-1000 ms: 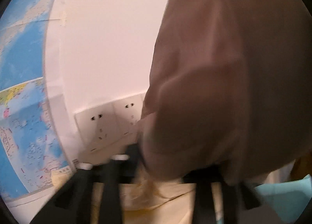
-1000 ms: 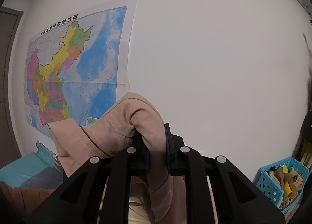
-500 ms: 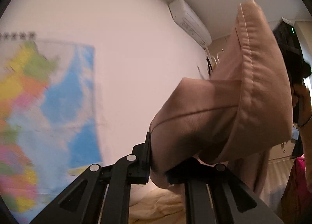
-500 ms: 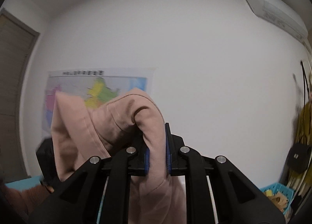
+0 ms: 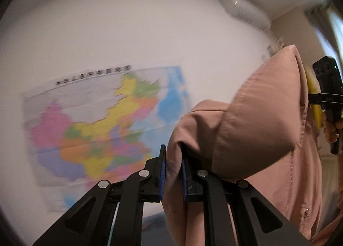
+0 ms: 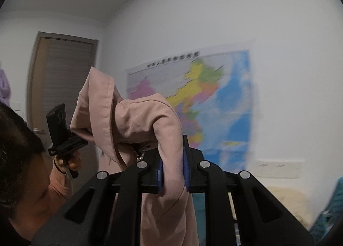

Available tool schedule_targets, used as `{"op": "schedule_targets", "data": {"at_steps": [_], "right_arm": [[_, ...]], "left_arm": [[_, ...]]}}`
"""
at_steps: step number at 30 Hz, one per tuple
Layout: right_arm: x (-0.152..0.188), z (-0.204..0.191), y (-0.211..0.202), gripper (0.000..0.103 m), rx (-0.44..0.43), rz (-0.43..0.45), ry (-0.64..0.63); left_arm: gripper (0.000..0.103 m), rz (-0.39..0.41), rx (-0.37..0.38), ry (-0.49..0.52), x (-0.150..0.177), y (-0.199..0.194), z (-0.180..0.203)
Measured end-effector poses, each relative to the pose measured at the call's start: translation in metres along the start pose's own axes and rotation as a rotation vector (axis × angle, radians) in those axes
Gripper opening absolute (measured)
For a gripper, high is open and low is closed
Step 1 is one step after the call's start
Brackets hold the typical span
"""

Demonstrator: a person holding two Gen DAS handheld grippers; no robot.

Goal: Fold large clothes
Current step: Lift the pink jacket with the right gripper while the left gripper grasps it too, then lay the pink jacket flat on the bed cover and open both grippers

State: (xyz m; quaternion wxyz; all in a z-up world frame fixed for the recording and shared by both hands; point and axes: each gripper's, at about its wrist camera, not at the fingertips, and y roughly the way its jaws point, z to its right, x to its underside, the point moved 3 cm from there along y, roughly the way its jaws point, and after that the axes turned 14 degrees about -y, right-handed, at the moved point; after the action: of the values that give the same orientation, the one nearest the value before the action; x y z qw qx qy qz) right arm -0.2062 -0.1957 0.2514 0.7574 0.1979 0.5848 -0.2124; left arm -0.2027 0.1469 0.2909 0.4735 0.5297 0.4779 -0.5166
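A large pink jacket (image 5: 257, 130) hangs in the air between both grippers. My left gripper (image 5: 173, 173) is shut on a fold of its fabric, which bulges up and to the right. My right gripper (image 6: 173, 166) is shut on another fold of the jacket (image 6: 137, 117), with a zipper (image 6: 140, 155) showing beside it. Each view shows the other gripper's body: at the right edge in the left wrist view (image 5: 329, 96), at the left in the right wrist view (image 6: 61, 130). Both point up at the wall.
A coloured wall map (image 5: 103, 130) (image 6: 212, 100) hangs on the white wall. An air conditioner (image 5: 244, 11) sits high right. A brown door (image 6: 64, 83) stands at left. The person's head (image 6: 17, 156) is at lower left. Wall sockets (image 6: 276, 167) and a blue basket (image 6: 330, 213) are at lower right.
Both grippers have swung up and turned with the jacket still clamped. The left view went from sockets and map edge to the whole map; the right view now takes in the door and the person's head.
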Motion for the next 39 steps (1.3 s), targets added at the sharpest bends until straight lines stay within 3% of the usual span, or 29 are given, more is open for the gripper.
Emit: {"op": "schedule_targets", "data": {"at_steps": [3,7,9,11,13,14,15,17,21,22,23,25,27,29,33,34,36,37,38,39], "right_arm": [[0.028,0.02,0.065,0.016,-0.057,-0.089,0.108],[0.114,0.056,0.188,0.016,-0.078,-0.324,0.267],[0.163,0.068,0.245,0.016,-0.049,-0.451,0.296],[0.218,0.074,0.287,0.016,-0.073,-0.571,0.346],[0.273,0.077,0.327,0.016,-0.081,-0.689,0.399],[0.299,0.078,0.346,0.016,-0.072,-0.746,0.402],[0.32,0.081,0.358,0.016,-0.05,-0.786,0.437],[0.341,0.089,0.369,0.016,-0.036,-0.807,0.489],[0.341,0.103,0.373,0.016,-0.008,-0.814,0.459],[0.336,0.105,0.372,0.016,-0.01,-0.814,0.44],[0.336,0.108,0.372,0.016,-0.012,-0.805,0.43],[0.336,0.114,0.372,0.016,-0.006,-0.788,0.424],[0.345,0.117,0.375,0.016,0.002,-0.796,0.432],[0.357,0.119,0.377,0.016,0.002,-0.814,0.443],[0.371,0.123,0.379,0.016,0.004,-0.817,0.478],[0.372,0.123,0.38,0.016,0.004,-0.817,0.479],[0.369,0.123,0.379,0.016,0.001,-0.807,0.465],[0.367,0.122,0.383,0.016,0.005,-0.804,0.462],[0.363,0.121,0.383,0.015,-0.003,-0.789,0.462],[0.358,0.121,0.384,0.014,-0.003,-0.78,0.448]], "left_arm": [[0.011,-0.11,-0.093,-0.02,0.017,0.028,-0.028],[0.01,-0.298,-0.203,-0.093,0.075,0.105,-0.083],[0.01,-0.417,-0.258,-0.132,0.123,0.156,-0.115],[0.003,-0.506,-0.33,-0.157,0.166,0.192,-0.138],[0.003,-0.618,-0.364,-0.168,0.222,0.233,-0.156],[0.002,-0.688,-0.418,-0.171,0.254,0.254,-0.167],[0.002,-0.73,-0.404,-0.183,0.275,0.267,-0.173],[0.002,-0.783,-0.458,-0.195,0.306,0.288,-0.19],[0.004,-0.867,-0.432,-0.289,0.338,0.3,-0.215],[0.019,-0.868,-0.398,-0.297,0.338,0.3,-0.217],[0.05,-0.87,-0.372,-0.292,0.338,0.299,-0.215],[0.083,-0.866,-0.358,-0.249,0.334,0.298,-0.218],[0.084,-0.899,-0.259,-0.224,0.335,0.302,-0.21],[0.09,-0.944,-0.245,-0.204,0.341,0.308,-0.208],[0.089,-1.15,-0.182,-0.22,0.38,0.323,-0.206],[0.084,-1.18,-0.159,-0.222,0.387,0.324,-0.203],[0.065,-1.119,-0.125,-0.188,0.384,0.322,-0.194],[0.042,-1.104,-0.122,-0.193,0.379,0.321,-0.192],[0.029,-1.104,-0.124,-0.213,0.376,0.322,-0.191],[0.025,-1.095,-0.127,-0.238,0.369,0.323,-0.19]]}}
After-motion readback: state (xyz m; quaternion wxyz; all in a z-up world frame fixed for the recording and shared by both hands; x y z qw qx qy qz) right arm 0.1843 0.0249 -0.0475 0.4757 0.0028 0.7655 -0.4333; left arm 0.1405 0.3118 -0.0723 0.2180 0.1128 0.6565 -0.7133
